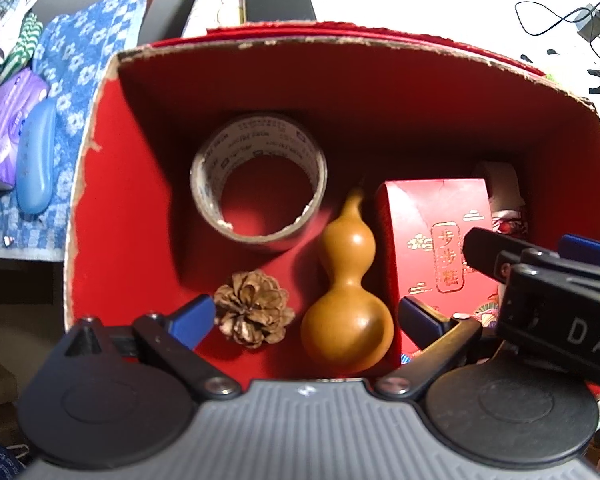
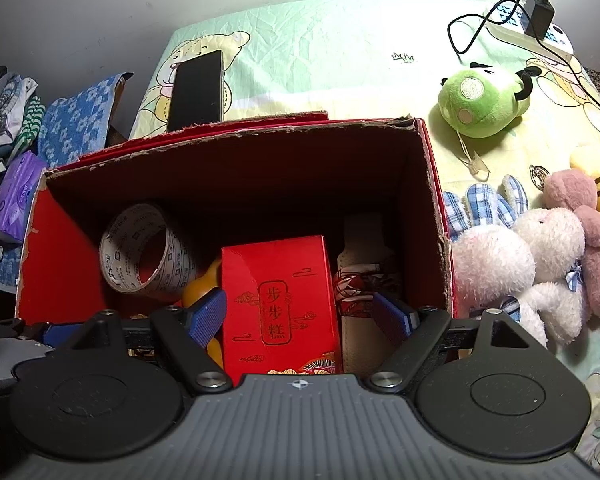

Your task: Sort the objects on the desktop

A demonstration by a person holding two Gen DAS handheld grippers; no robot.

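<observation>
Red cardboard forms the open box, its top edges torn and pale; it stands on a cartoon-print cloth, and both grippers hang above its mouth, looking in.

Seen from the left wrist, a roll of clear tape lies at about 11 o'clock on the box floor; a pine cone sits at 7 o'clock, just beside the base of a tan gourd, whose stem points toward 12; a red carton with gold characters stands at 3 o'clock, touching or nearly touching the gourd; a pale wrapped item leans behind it at 2 o'clock.

The left gripper has its blue pads spread wide, the pine cone and gourd showing between them, nothing clamped; the right gripper is likewise spread wide, its pads either side of the red carton, whether touching it I cannot tell.

From the right wrist, outside the box: a dark phone at 11 o'clock on the cloth; a green plush at 2 o'clock; a heap of pink, white and yellow plush toys at 3 o'clock, near the box wall; a charger and power strip at 1 o'clock; a blue patterned towel and a purple tissue pack at 9 to 10 o'clock.
</observation>
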